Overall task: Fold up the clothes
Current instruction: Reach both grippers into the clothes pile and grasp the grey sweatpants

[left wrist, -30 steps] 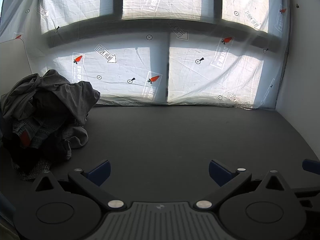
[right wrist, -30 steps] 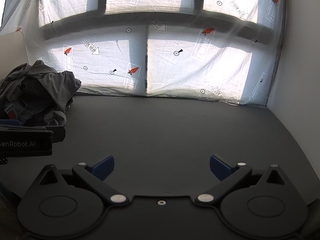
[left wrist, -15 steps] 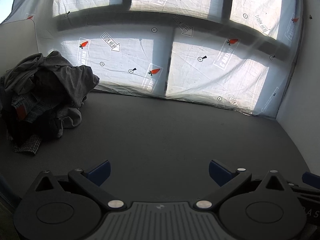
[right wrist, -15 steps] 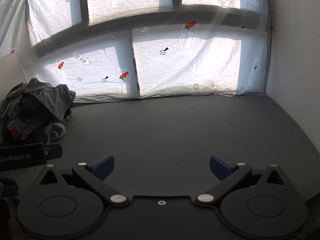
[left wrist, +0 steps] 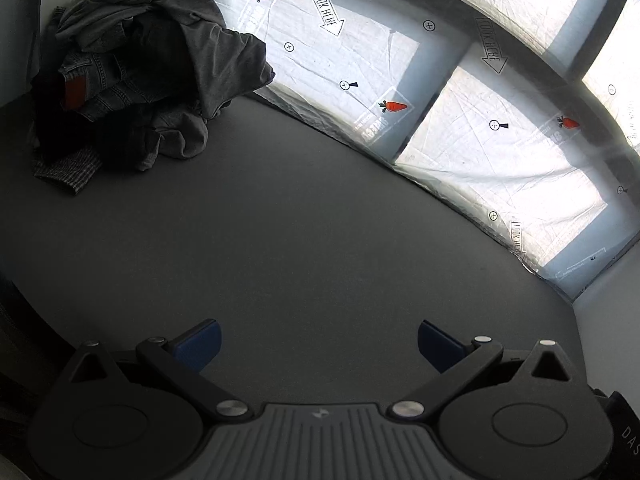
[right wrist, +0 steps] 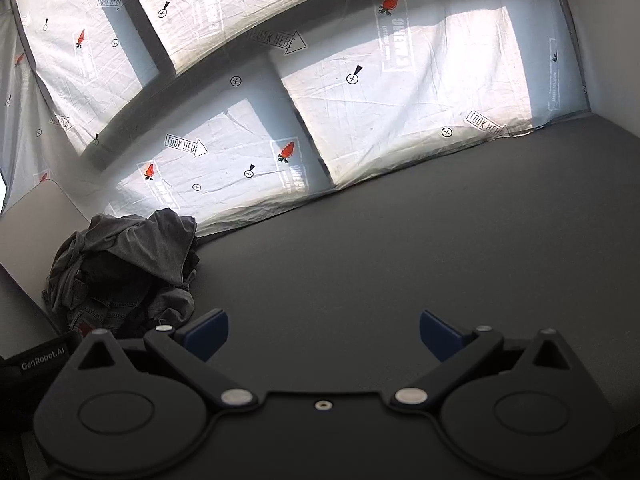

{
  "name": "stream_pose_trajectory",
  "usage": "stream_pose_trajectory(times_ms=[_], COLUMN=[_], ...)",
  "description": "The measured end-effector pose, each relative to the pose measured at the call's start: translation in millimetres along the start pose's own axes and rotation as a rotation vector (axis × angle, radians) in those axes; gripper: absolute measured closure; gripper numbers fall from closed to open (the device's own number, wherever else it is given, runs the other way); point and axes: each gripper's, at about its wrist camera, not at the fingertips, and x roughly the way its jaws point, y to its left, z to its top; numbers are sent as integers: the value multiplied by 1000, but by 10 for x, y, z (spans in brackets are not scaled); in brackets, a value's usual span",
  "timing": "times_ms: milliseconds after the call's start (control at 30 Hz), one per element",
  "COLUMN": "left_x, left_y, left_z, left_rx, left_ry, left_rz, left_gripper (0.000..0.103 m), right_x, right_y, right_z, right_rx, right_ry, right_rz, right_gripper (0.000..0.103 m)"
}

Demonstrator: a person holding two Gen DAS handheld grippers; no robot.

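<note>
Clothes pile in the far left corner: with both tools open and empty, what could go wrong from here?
1. The clothes pile is tangled: grey top, jeans and a checked piece overlap, so a grab may lift several garments at once.
2. It sits against the side wall and the plastic sheet; a deep reach could snag the sheet.
3. The left tool and right tool sit close together, so both reaching left could collide.
</note>
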Motion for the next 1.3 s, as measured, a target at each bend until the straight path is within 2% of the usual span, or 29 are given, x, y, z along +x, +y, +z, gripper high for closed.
stream_pose_trajectory(times_ms=[67,167,333,400,500,633,733,833,900,933,1000,1067,1133,1233,1300], left_x=[135,341,617,718,807,862,873,909,966,1005,1127,1223,1314,1385,1432], left_y=[125,295,643,827,1092,1348,1459,1541,1650,1728,1843,1965,2086,2226,2257], left_z=[193,552,1238,1614,2166,2890,3389,3791,4017,4111,4278,4381,4452,4500,4511], left_rx=[-40,-44,-32,-33,-11,35,79,118,138,141,134,107,80,66,69], left_ry=[8,-1,-59,-92,-170,-307,-404,-487,-523,-529,-515,-503,-497,-488,-483], left_rz=[-8,23,85,101,114,178,223,249,260,267,282,299,309,292,289], left_gripper=[0,0,0,1,3,12,20,25,26,27,33,41,44,47,50], right_x=[247,655,1368,1673,2168,2784,3277,3763,4092,4279,4644,5033,5342,5726,5978], right_y=[94,334,793,1031,1448,2029,2410,2638,2749,2807,2939,3002,3009,3011,3017], right_z=[59,190,456,560,713,893,1050,1170,1217,1227,1219,1178,1127,1038,982], right_rx=[26,-22,-89,-115,-169,-246,-295,-308,-308,-314,-319,-287,-228,-149,-74], right_ry=[24,26,-5,-11,-26,-43,-35,-17,-12,0,30,78,129,193,245], right_rz=[17,-36,-23,-11,21,78,140,240,303,323,340,357,377,406,439], right_gripper=[0,0,0,0,0,1,5,7,21,23,33,34,34,25,23])
